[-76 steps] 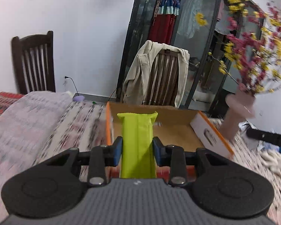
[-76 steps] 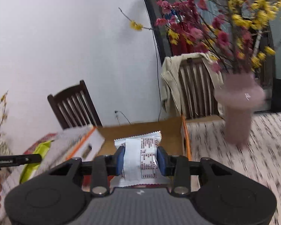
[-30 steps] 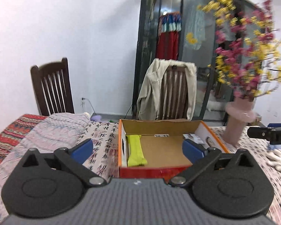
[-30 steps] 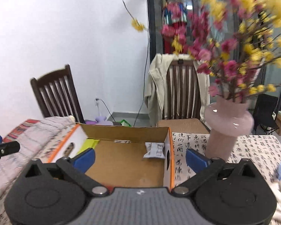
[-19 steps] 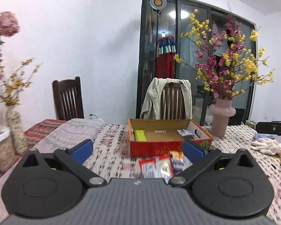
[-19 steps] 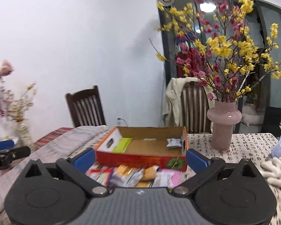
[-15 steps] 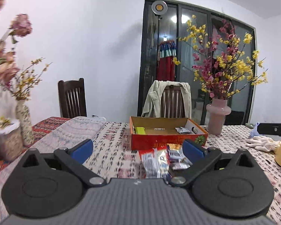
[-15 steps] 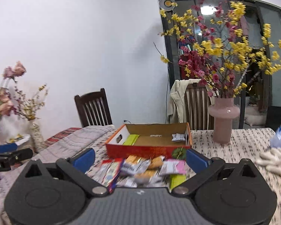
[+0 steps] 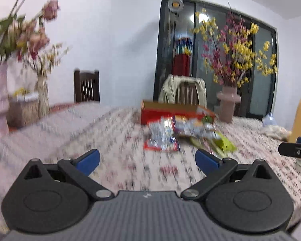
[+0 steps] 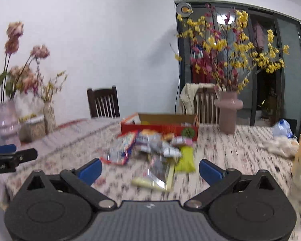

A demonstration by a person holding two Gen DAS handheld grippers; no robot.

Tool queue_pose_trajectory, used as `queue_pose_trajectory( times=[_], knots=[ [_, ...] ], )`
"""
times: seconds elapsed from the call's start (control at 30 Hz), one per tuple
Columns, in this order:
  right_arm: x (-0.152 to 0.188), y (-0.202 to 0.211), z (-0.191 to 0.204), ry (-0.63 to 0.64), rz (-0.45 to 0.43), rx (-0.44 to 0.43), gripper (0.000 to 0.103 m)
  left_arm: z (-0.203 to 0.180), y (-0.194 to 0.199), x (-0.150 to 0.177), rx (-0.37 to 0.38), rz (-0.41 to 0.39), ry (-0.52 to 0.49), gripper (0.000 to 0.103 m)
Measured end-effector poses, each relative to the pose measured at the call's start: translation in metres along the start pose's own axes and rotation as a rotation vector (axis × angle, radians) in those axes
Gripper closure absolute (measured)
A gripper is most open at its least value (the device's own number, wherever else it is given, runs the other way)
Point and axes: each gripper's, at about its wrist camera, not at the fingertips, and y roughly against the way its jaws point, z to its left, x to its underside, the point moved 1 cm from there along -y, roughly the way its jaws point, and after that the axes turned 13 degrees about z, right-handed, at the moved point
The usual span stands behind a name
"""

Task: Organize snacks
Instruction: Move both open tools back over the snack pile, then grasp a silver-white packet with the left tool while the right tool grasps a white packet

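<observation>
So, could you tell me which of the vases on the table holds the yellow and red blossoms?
The smooth pink vase just right of the cardboard box; the vases at the table's far left hold faded pink roses and thin sprigs instead.

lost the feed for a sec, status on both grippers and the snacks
Left gripper, right gripper: jaws open, empty. Loose snack packets piled before red cardboard box. Path unobstructed.

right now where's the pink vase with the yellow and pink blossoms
In both wrist views the pink vase stands on the table at the far right, just right of the red cardboard box and in front of the jacket-draped chair.
</observation>
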Motion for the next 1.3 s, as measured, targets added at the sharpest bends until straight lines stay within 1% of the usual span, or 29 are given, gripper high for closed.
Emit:
queue_pose_trajectory(
  times=[0.07, 0.17, 0.27, 0.37, 0.5, 0.67, 0.87, 1.0, 1.13, 1.23, 1.3],
  knots=[
    [0.021, 0.005, 0.004, 0.005, 0.013, 0.025, 0.000, -0.003, -0.001, 0.010, 0.009, 0.032, 0.009, 0.000],
    [0.046, 0.011, 0.012, 0.015, 0.036, 0.068, 0.000, -0.008, -0.002, 0.019, 0.019, 0.081, -0.006, 0.000],
    [0.066, 0.014, 0.021, 0.012, 0.071, 0.059, 0.000, -0.011, -0.002, 0.028, 0.015, 0.095, -0.004, 0.000],
    [0.076, 0.013, 0.028, 0.016, 0.091, 0.039, 0.000, -0.014, -0.004, 0.033, 0.022, 0.117, -0.009, 0.000],
    [0.074, 0.007, 0.033, 0.034, 0.102, 0.034, 0.000, -0.016, -0.007, 0.034, 0.023, 0.124, -0.024, 0.000],
    [0.076, 0.000, 0.032, 0.017, 0.125, 0.020, 0.000, -0.017, -0.013, 0.035, 0.021, 0.144, -0.030, 0.000],
    [0.073, -0.006, 0.026, -0.006, 0.132, 0.022, 0.000, -0.022, -0.017, 0.032, 0.011, 0.133, -0.057, 0.000],
    [0.067, -0.017, 0.017, -0.044, 0.137, -0.019, 0.002, -0.024, -0.030, 0.027, 0.009, 0.147, -0.076, 0.000],
    [0.056, -0.036, 0.010, -0.044, 0.156, -0.011, 0.007, -0.024, -0.051, 0.009, 0.026, 0.166, -0.070, 0.000],
    [0.039, -0.053, 0.002, -0.032, 0.160, -0.002, 0.010, -0.027, -0.070, -0.010, 0.034, 0.185, -0.067, 0.000],
    [0.025, -0.064, -0.004, -0.035, 0.162, -0.015, 0.012, -0.028, -0.083, -0.023, 0.052, 0.205, -0.057, 0.000]
  ],
)
